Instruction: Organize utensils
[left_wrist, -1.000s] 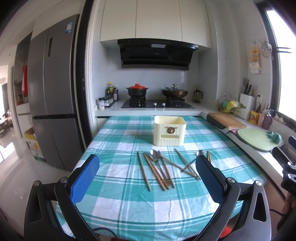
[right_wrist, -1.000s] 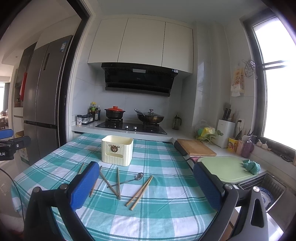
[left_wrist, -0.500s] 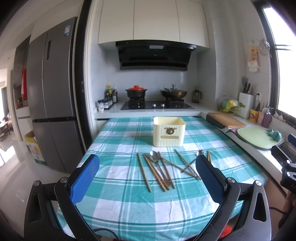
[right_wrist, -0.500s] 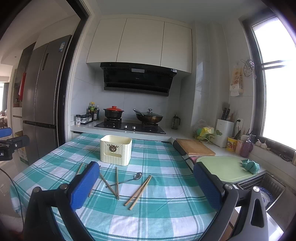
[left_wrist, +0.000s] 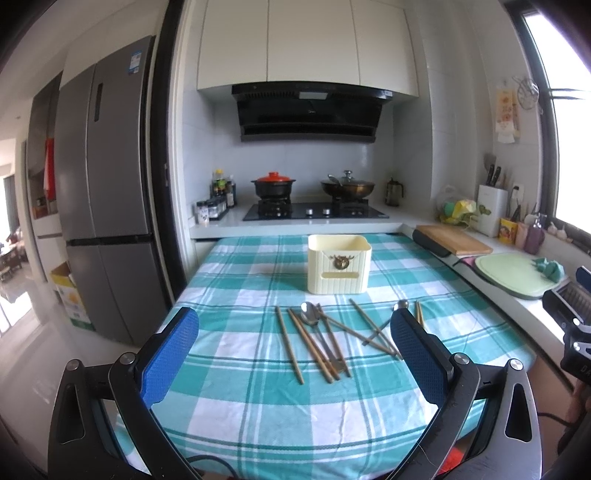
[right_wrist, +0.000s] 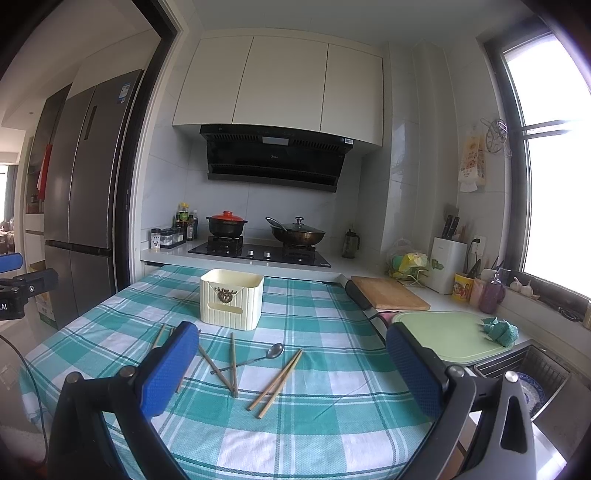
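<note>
A cream utensil holder (left_wrist: 339, 264) stands upright on the teal checked tablecloth (left_wrist: 236, 373); it also shows in the right wrist view (right_wrist: 231, 304). In front of it lie several wooden chopsticks (left_wrist: 289, 344) and a metal spoon (left_wrist: 309, 318), with a second spoon (right_wrist: 272, 352) and a chopstick pair (right_wrist: 276, 384) further right. My left gripper (left_wrist: 294, 360) is open and empty, held above the near table edge. My right gripper (right_wrist: 291, 373) is open and empty too, above the table's near right side.
A stove with a red-lidded pot (left_wrist: 274, 185) and a wok (left_wrist: 347, 186) is behind the table. A wooden board (right_wrist: 388, 293), a green cutting board (right_wrist: 448, 338) and a sink (right_wrist: 532, 376) line the right counter. A fridge (left_wrist: 107, 192) stands left.
Both views have tilted slightly upward and drawn back a little; the table objects sit lower in frame. Nothing on the table moved, and both grippers stay open.
</note>
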